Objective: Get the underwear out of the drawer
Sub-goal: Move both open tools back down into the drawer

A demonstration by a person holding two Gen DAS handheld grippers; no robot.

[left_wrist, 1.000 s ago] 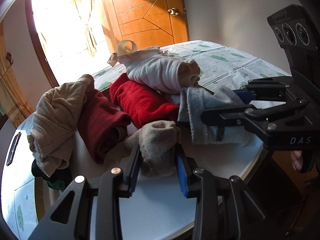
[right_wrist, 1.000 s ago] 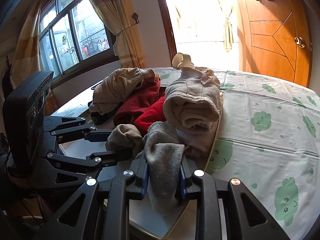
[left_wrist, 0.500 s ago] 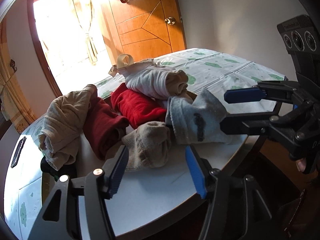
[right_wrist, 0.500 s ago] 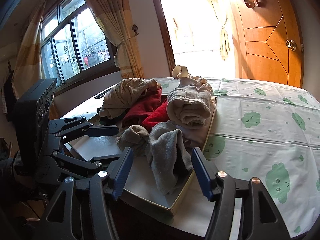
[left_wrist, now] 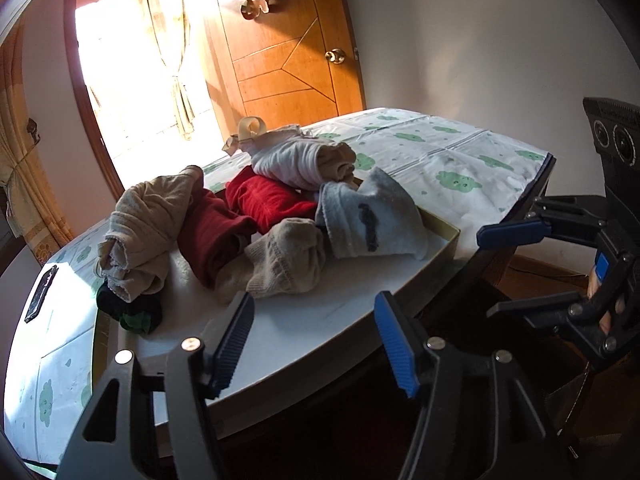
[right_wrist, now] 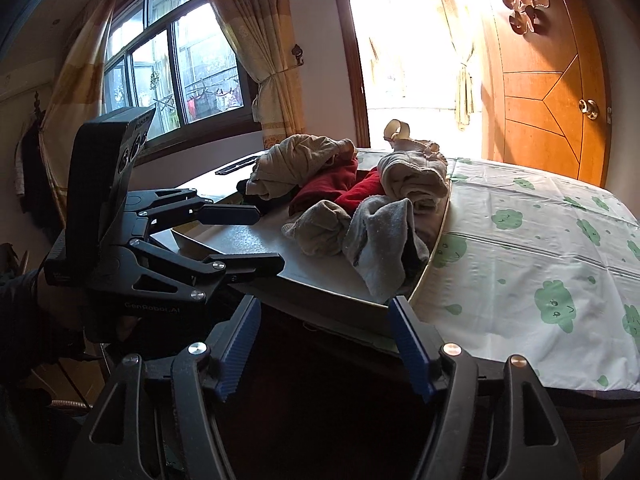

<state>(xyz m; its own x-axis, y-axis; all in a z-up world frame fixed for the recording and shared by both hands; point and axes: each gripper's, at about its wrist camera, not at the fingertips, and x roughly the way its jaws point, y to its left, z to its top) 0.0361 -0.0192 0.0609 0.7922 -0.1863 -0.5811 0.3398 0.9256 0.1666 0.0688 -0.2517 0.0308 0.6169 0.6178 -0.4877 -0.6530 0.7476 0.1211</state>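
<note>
Both grippers, left gripper [left_wrist: 316, 338] and right gripper [right_wrist: 326, 344], are seen wide and empty at lower frame, jaws having just been opening. Rolled underwear [left_wrist: 280, 268] is left heaped in the drawer [left_wrist: 304, 332], mid-frame, beside the tablecloth [left_wrist: 460, 168].

Counter [left_wrist: 472, 168] covered by white cloth with green cloud print [right_wrist: 532, 248]. Shallow white tray [left_wrist: 312, 320] lies on it at near edge, holding heap of rolled clothes: beige bundle [left_wrist: 148, 220], dark red roll [left_wrist: 216, 232], bright red piece [left_wrist: 268, 200], tan sock [left_wrist: 288, 260], grey sock [left_wrist: 372, 220], pale roll [left_wrist: 296, 160]. Flat black object [left_wrist: 40, 294] on cloth at left.
</note>
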